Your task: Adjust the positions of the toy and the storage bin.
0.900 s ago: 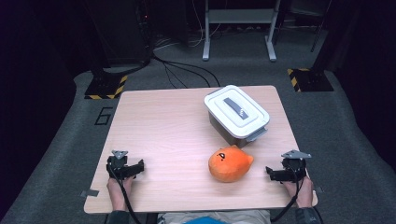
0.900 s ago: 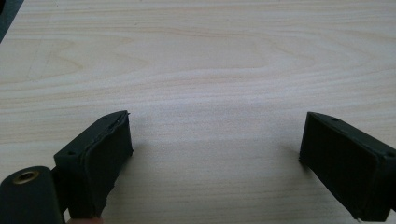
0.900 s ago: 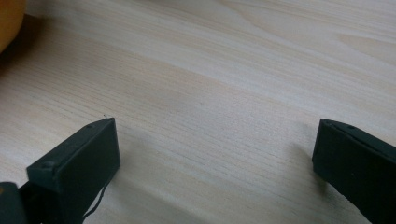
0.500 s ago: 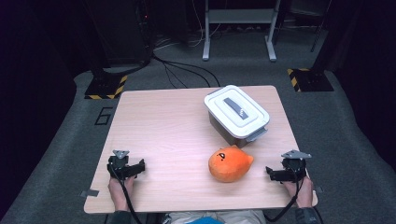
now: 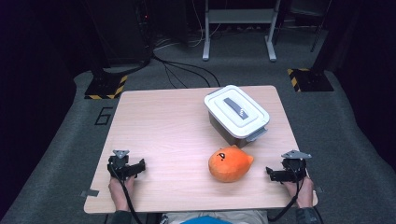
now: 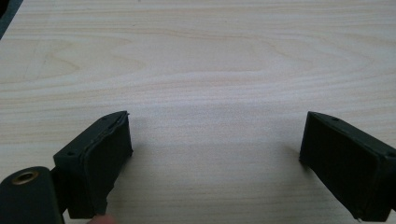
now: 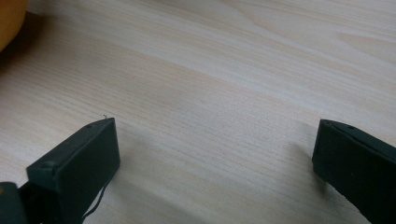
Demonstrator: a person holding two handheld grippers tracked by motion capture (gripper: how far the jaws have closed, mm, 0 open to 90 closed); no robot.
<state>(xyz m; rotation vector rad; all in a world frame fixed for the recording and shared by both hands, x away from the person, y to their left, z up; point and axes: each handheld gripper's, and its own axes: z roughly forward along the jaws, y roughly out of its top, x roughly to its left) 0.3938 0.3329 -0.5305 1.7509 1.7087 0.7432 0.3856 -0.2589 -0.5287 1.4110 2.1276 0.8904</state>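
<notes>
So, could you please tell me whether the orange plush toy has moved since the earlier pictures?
No; the orange plush toy sits just below the white lidded box, as before.

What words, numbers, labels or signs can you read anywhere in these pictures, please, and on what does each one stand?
"6": a dark outlined numeral on the grey floor mat, left of the table.
White marks on the grey strip of the white box's lid: too small to read.
Dark marks on the orange plush toy: a printed face, not text.
Yellow-and-black hazard stripes on the stand bases: a sign without words.
</notes>
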